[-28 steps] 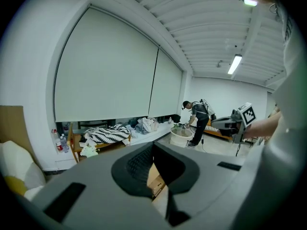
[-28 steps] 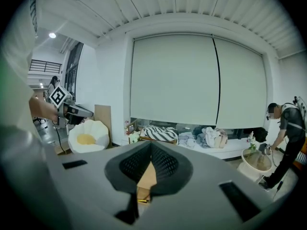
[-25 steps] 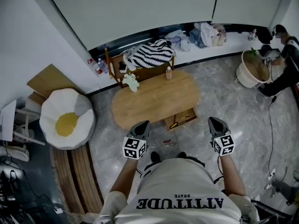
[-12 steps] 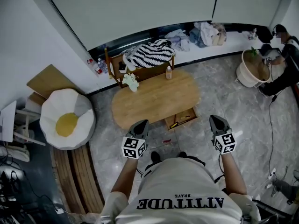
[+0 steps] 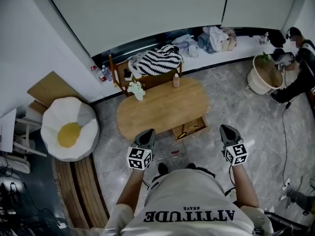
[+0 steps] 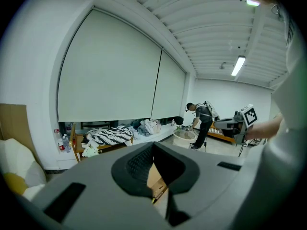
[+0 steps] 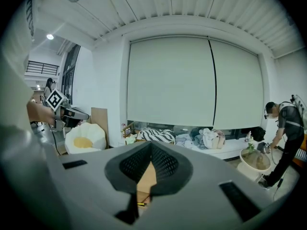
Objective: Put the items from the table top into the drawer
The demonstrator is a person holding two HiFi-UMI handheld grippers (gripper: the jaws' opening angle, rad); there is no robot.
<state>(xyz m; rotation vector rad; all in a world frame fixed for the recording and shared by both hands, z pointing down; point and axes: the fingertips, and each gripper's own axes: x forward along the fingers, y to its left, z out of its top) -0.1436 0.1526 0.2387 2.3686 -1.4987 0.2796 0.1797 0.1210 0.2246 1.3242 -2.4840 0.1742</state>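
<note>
Left gripper (image 5: 147,133) and right gripper (image 5: 228,129) are shut, empty. Reaching shut could knock the bottle (image 5: 176,80) off the far edge of the worktop (image 5: 162,113).

Open wooden drawer (image 5: 189,128) sits part tucked under the oval wooden table top (image 5: 162,107), and the thin yellow and dark bits inside are too small to name. Pale green lump (image 5: 136,89) at the far edge, can't tell what it is. Small pale bottle (image 5: 176,80), label unreadable. The left gripper (image 6: 153,143) and the right gripper (image 7: 151,142) each block nearly all the table from their own views, leaving just a sliver. Bent-over person in dark clothes (image 5: 300,68) is cut by the right edge, face blurred over.
</note>
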